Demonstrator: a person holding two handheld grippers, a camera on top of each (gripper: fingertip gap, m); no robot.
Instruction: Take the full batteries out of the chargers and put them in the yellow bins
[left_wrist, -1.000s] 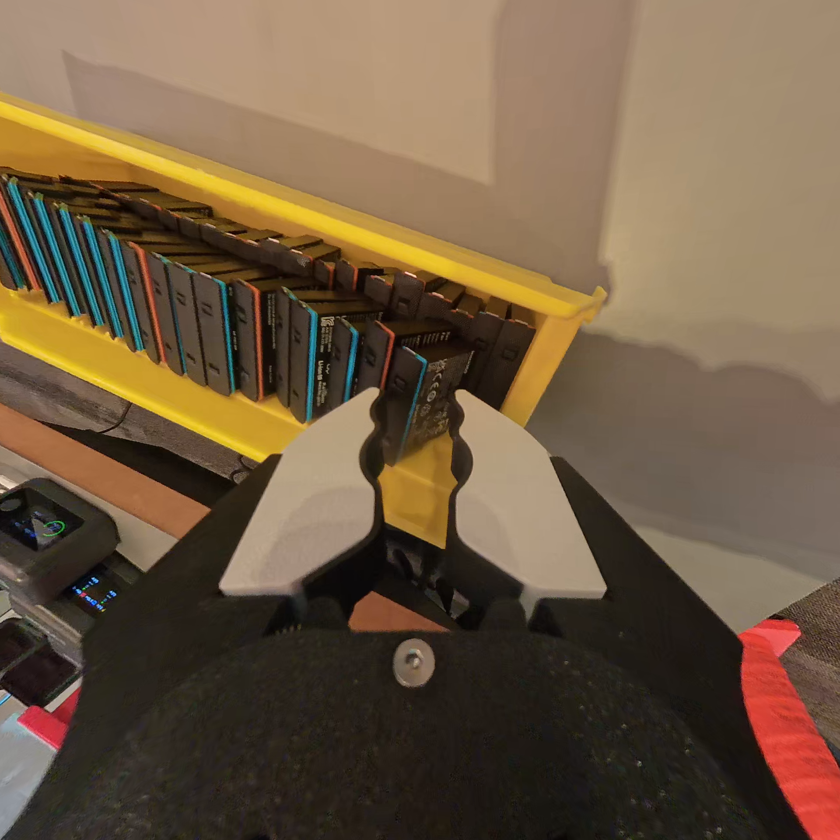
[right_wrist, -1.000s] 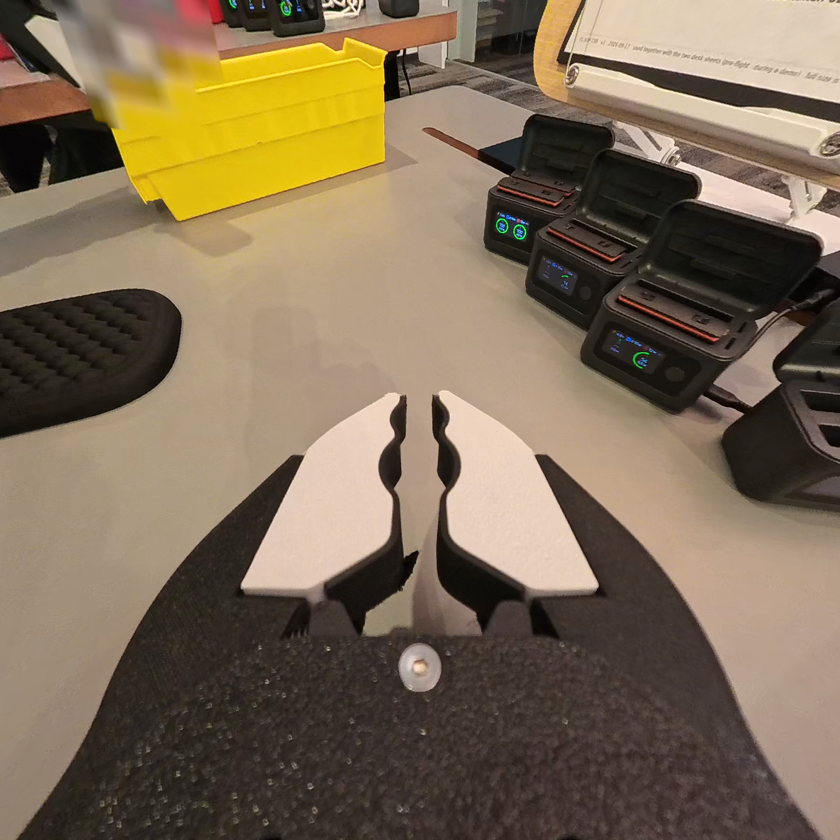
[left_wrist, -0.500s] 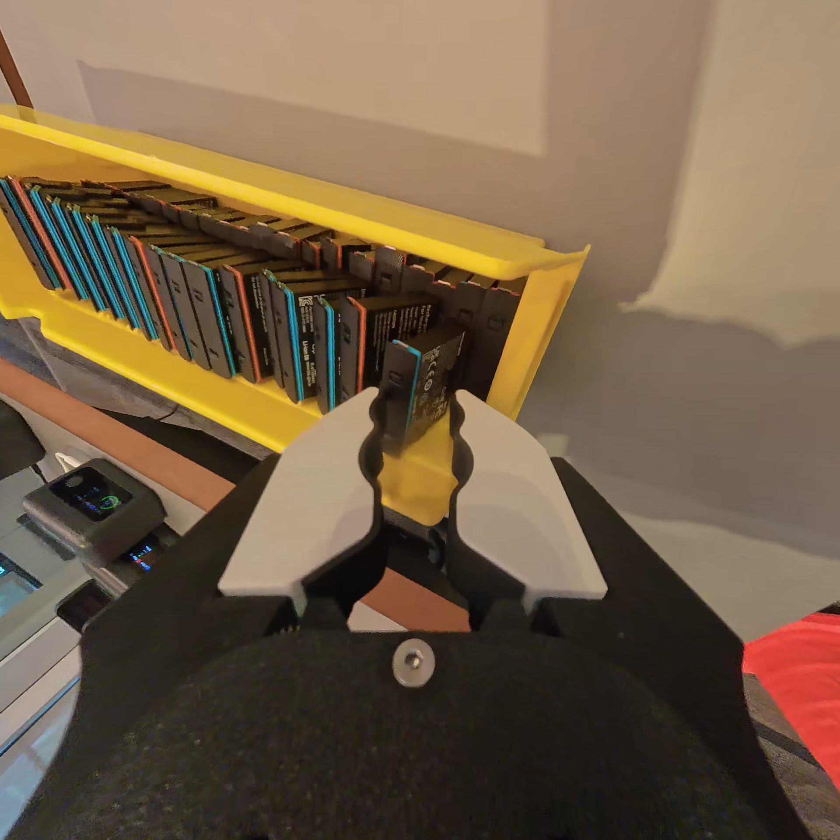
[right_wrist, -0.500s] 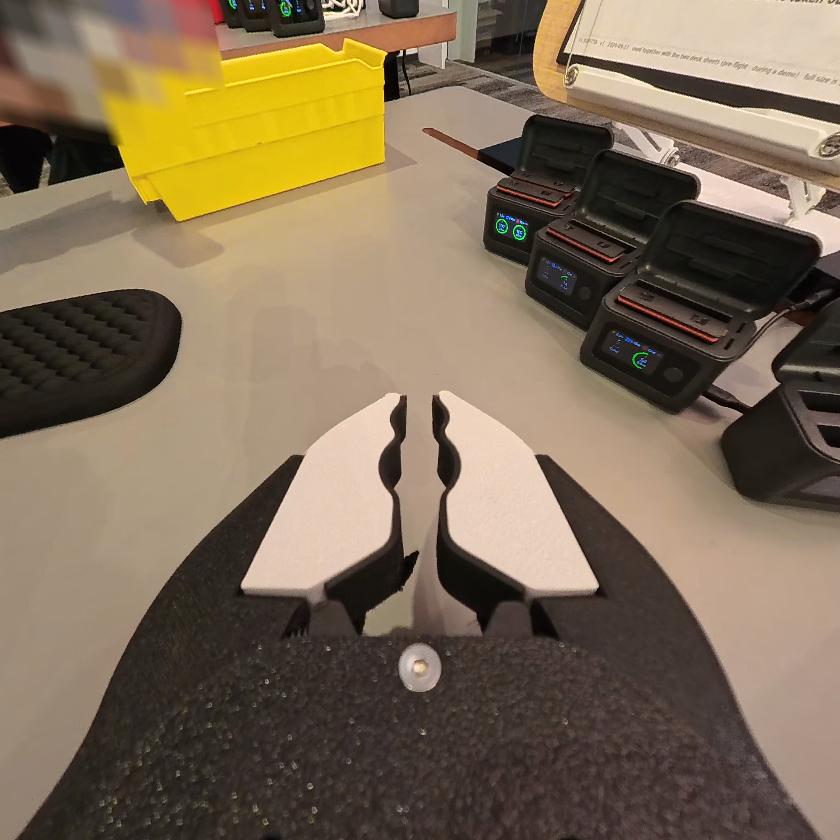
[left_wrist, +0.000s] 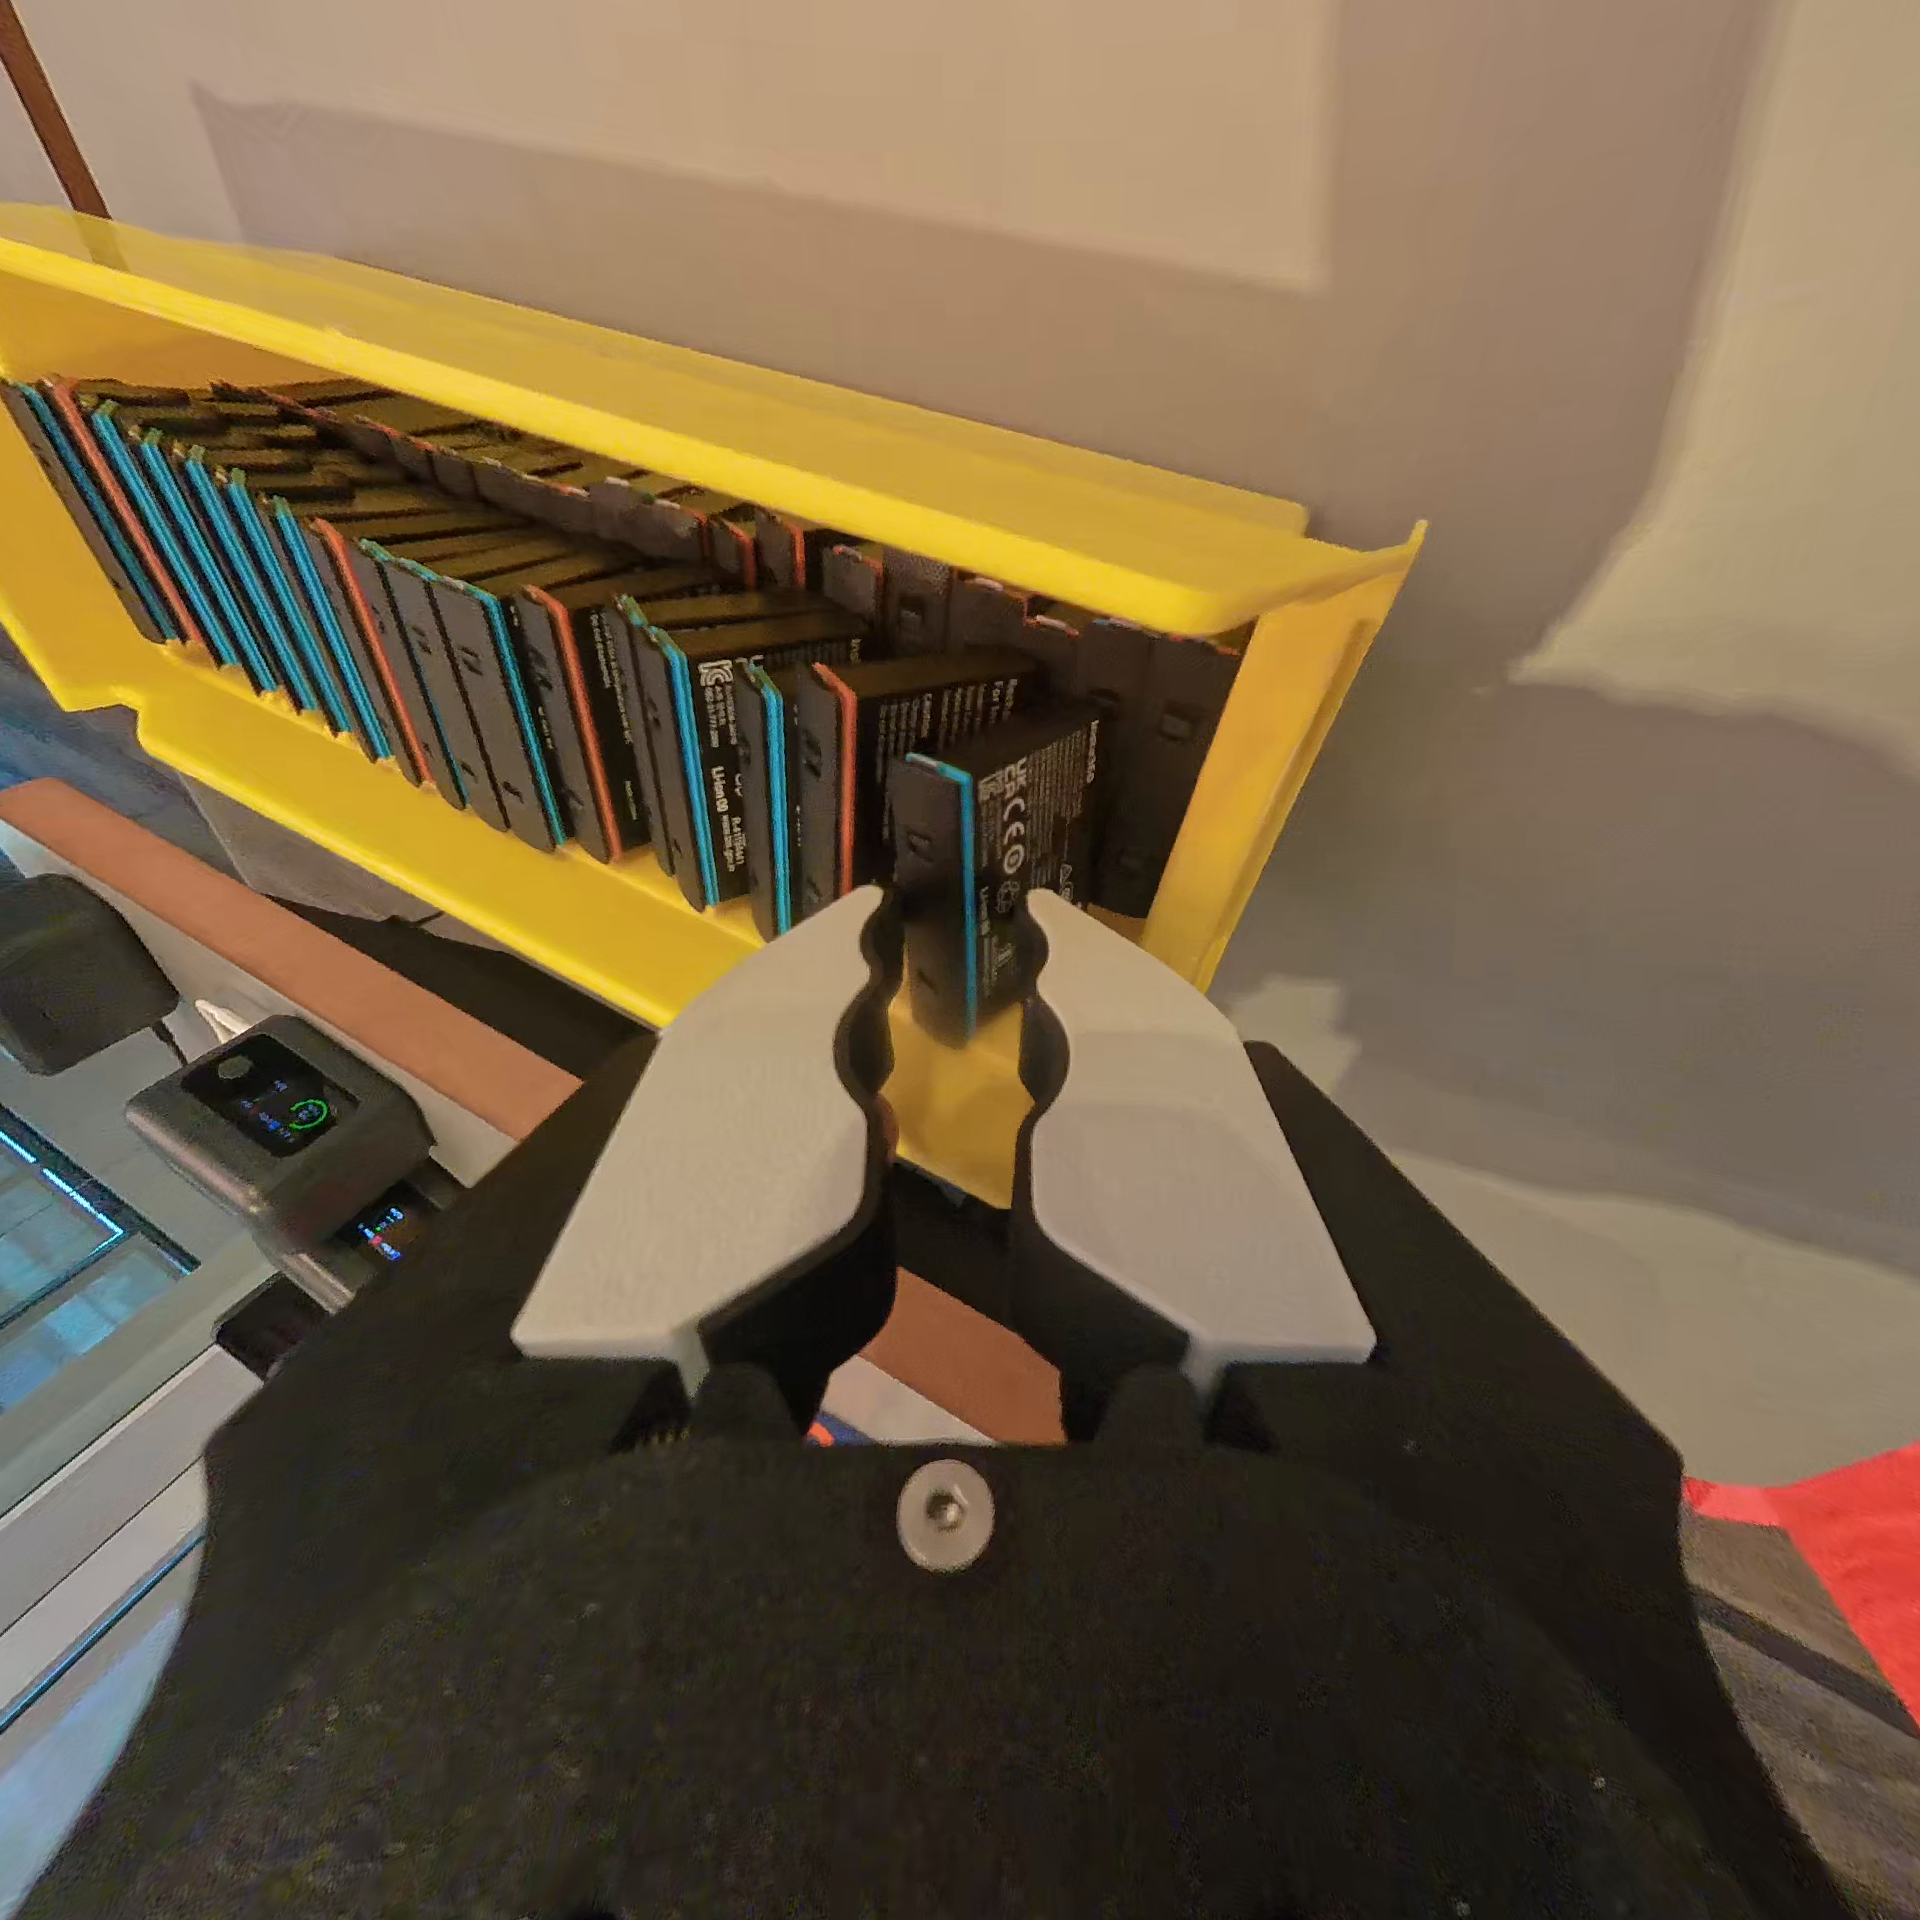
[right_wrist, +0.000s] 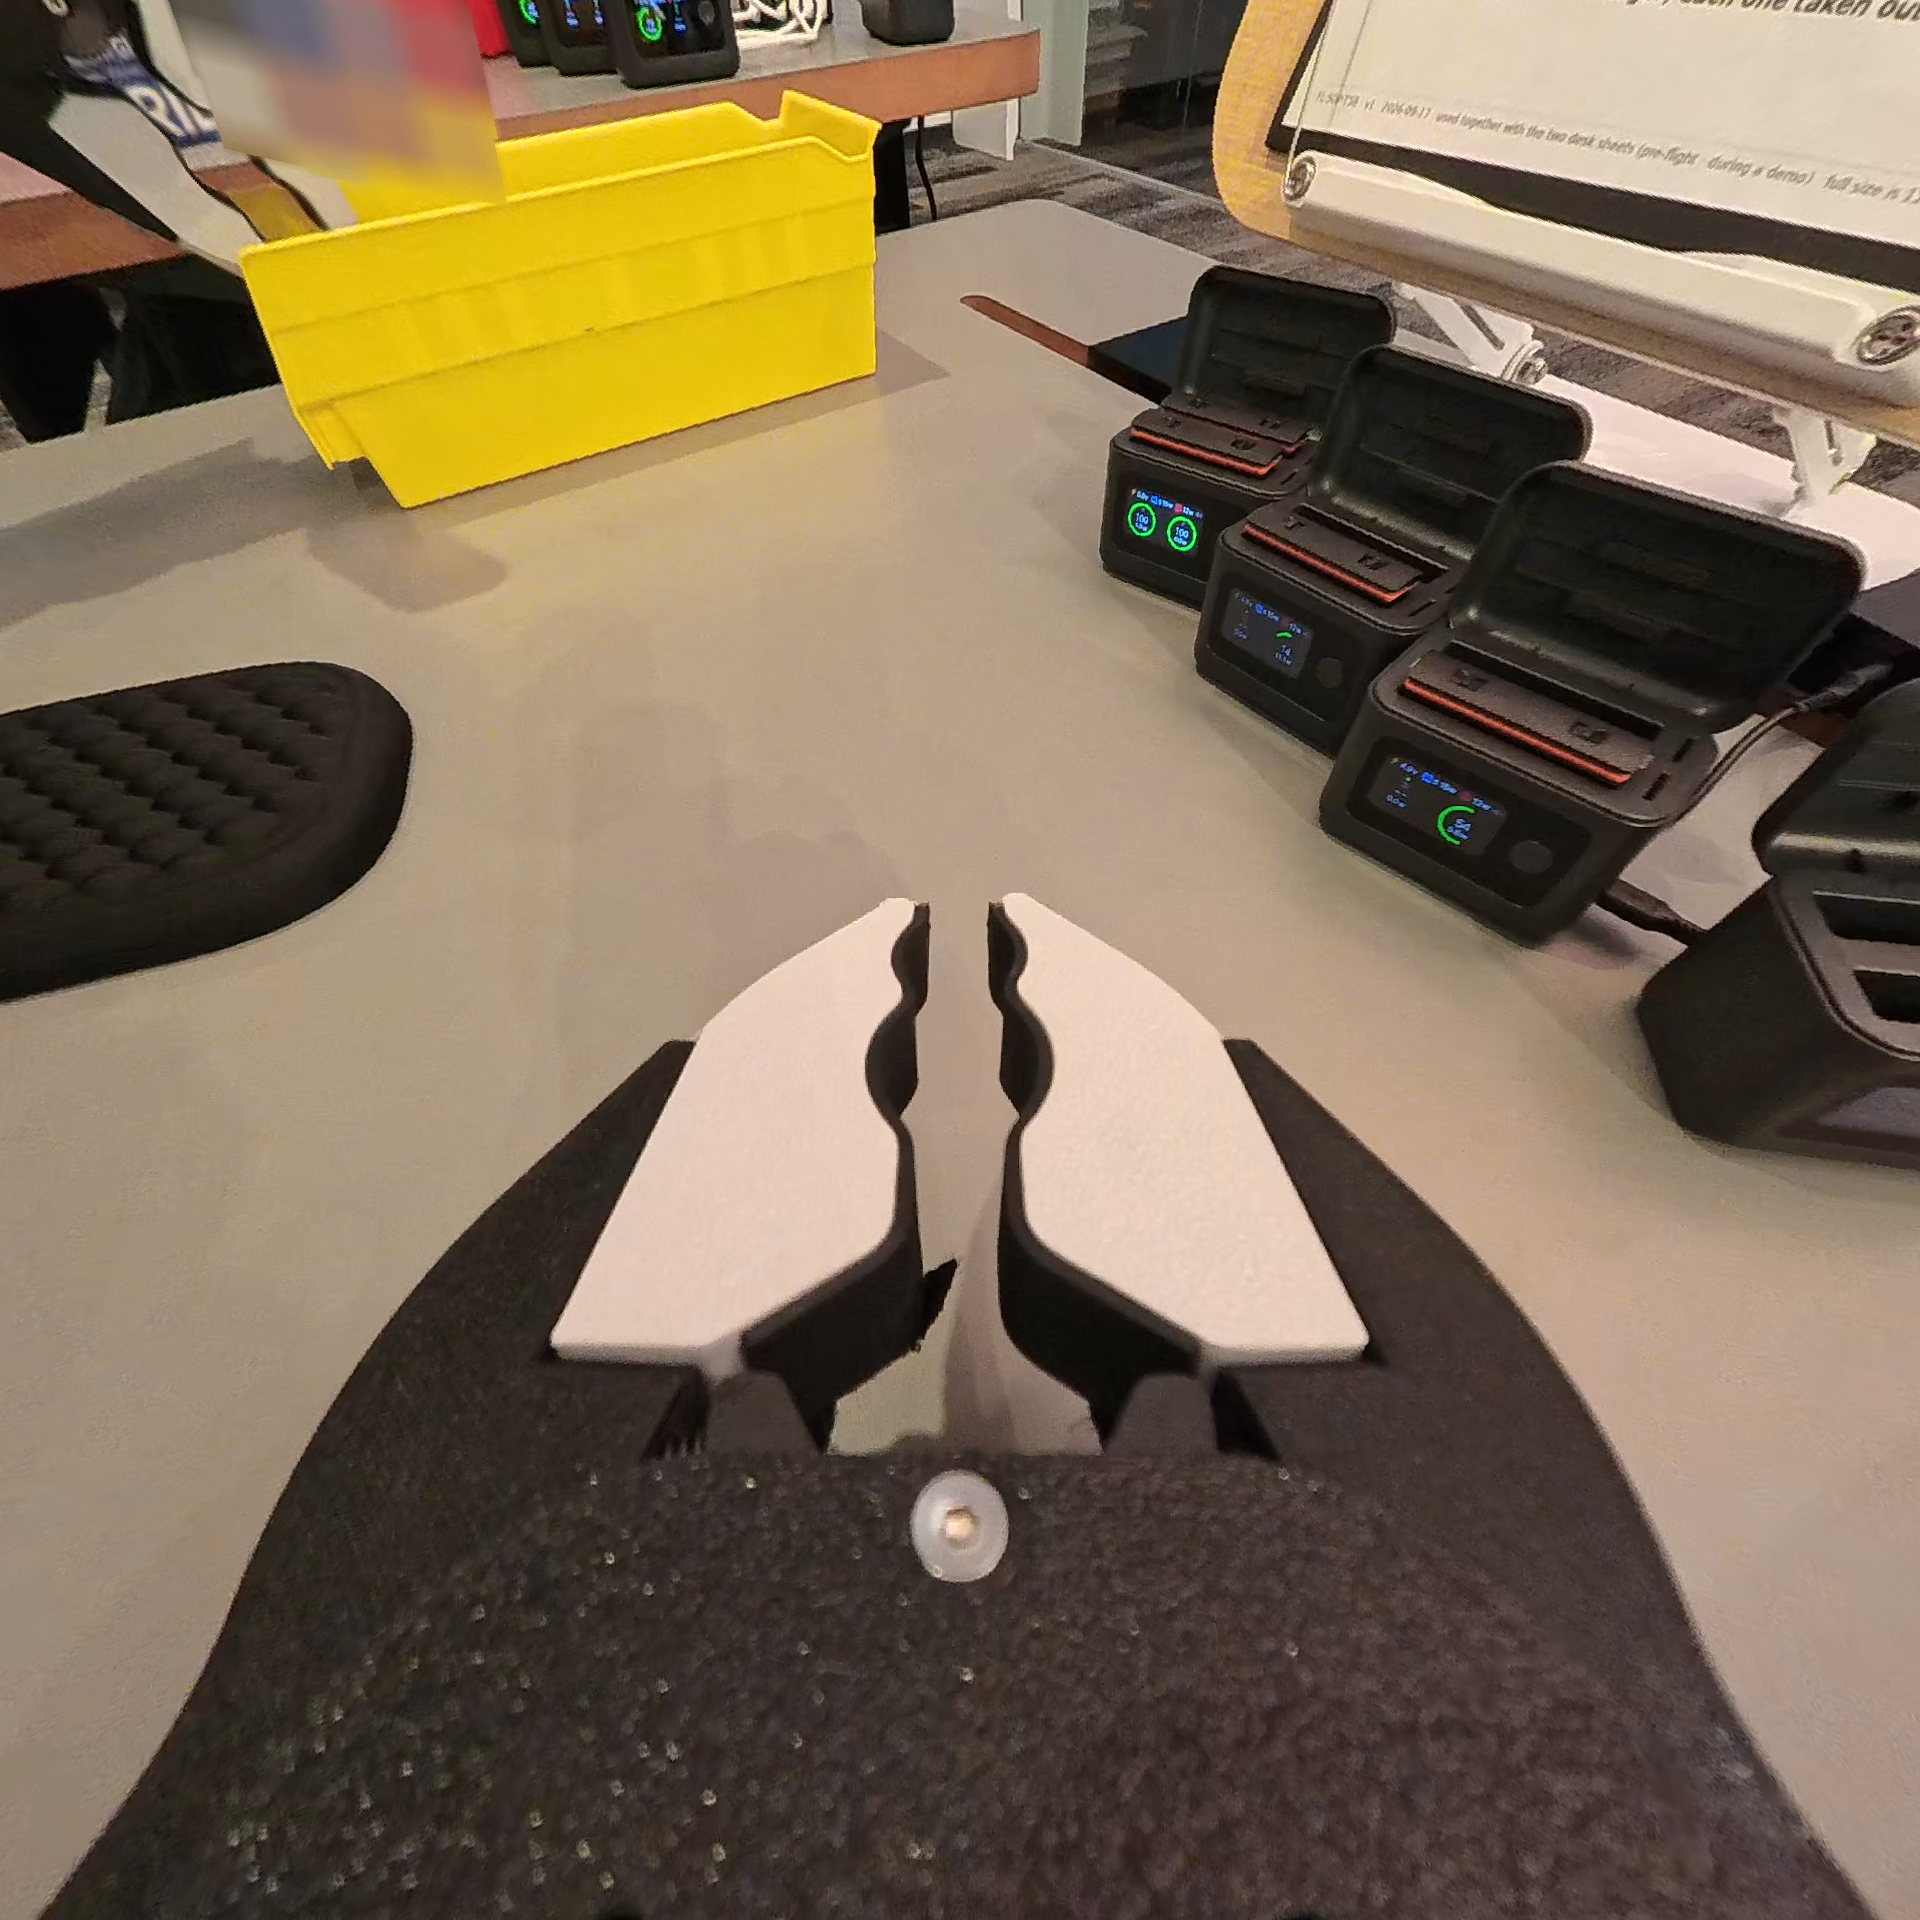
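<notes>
Left wrist view: the left gripper (left_wrist: 954, 914) still pinches a blue-edged battery (left_wrist: 971, 883), but over the last second it has carried it further in, so the battery now sits over the free slot at the right end of the yellow bin (left_wrist: 727, 416), at 12 o'clock from the fingertips. Placement looks nearly done; release likely next. A red-edged battery (left_wrist: 831, 800) stands just beside it at 10 o'clock and the bin's end wall (left_wrist: 1278, 769) at 2 o'clock, so the gap is tight. A closed charger (left_wrist: 275, 1127) sits at 8 o'clock. Right wrist view: unchanged; the right gripper (right_wrist: 958, 909) hangs over the grey table (right_wrist: 675, 675), fingers nearly together, holding nothing. Three open chargers (right_wrist: 1299, 592) at 1–2 o'clock, screens lit, batteries apparently still seated. Black textured pad (right_wrist: 177, 810) at 9 o'clock.
</notes>
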